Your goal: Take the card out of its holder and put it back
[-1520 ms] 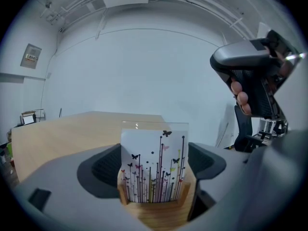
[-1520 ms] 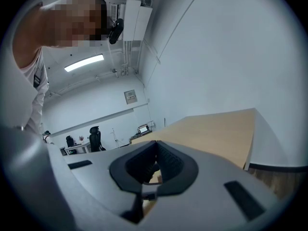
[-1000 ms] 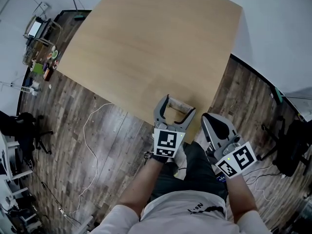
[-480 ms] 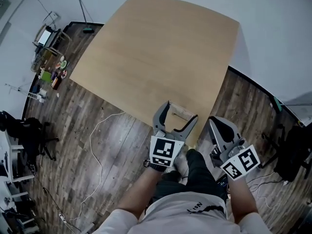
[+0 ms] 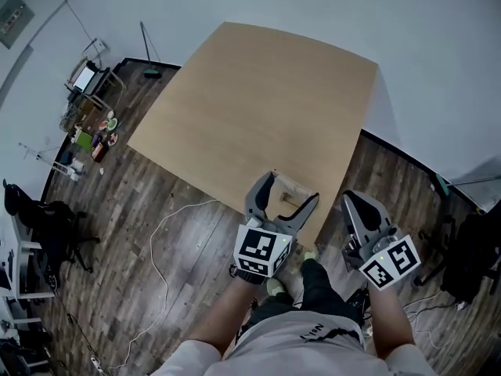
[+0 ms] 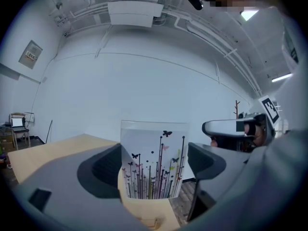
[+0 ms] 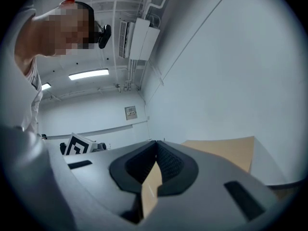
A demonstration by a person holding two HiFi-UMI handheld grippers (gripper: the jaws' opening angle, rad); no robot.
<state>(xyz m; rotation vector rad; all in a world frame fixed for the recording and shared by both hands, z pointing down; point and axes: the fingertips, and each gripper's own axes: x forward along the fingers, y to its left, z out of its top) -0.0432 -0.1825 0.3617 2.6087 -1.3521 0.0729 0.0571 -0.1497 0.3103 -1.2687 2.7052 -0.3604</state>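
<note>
holds left gripper (image 6: 155,153) jaws spread wide, either side of the butterfly-print card (image 6: 153,177) without touching it, upright in its wooden holder (image 6: 144,211) at the table's (image 5: 258,92) six o'clock edge; presses right gripper (image 7: 155,154) jaws together, at three o'clock of the left, off the table.

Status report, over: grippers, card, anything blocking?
Left gripper open, jaws flanking card. Right gripper shut, empty. Card upright in holder. Nothing blocking.
</note>
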